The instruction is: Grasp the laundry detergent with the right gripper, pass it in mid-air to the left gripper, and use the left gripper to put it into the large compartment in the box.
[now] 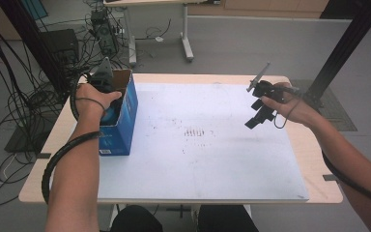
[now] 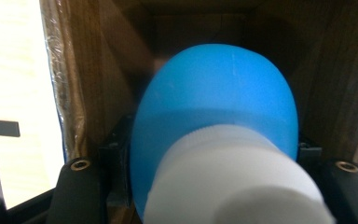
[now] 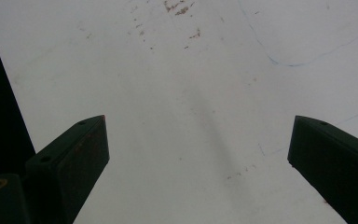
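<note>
Grey floor with tangled cables and a second desk's legs lies beyond your surface (image 1: pixel 290 188), a pale wooden top covered by a white mat (image 1: pixel 212 164) with faint brown smudges near its middle.

Largest on it is the blue cardboard box (image 1: pixel 125 121), standing open-topped at the left edge, right around your left hand-held gripper (image 1: pixel 107 96). That hand-held gripper points down into the box mouth, so your hand and the box wall hide most of it from above. From its own camera you see the brown inner walls (image 2: pixel 98 70) close on either side, and the box floor is too dark to make out.

Your left hand-held gripper is clenched on a blue bottle (image 2: pixel 214 102) with a white cap (image 2: pixel 233 182), which sits between the jaws and inside the box. The bottle blocks nearly everything ahead, the cap is blurred and cut off at the bottom, and the jaw tips are hidden behind it.

Your right hand-held gripper (image 1: pixel 260 113) hangs well apart, above the right part of the mat, tilted down. Its jaws stand wide and released, with bare mat between them (image 3: pixel 200 140).
</note>
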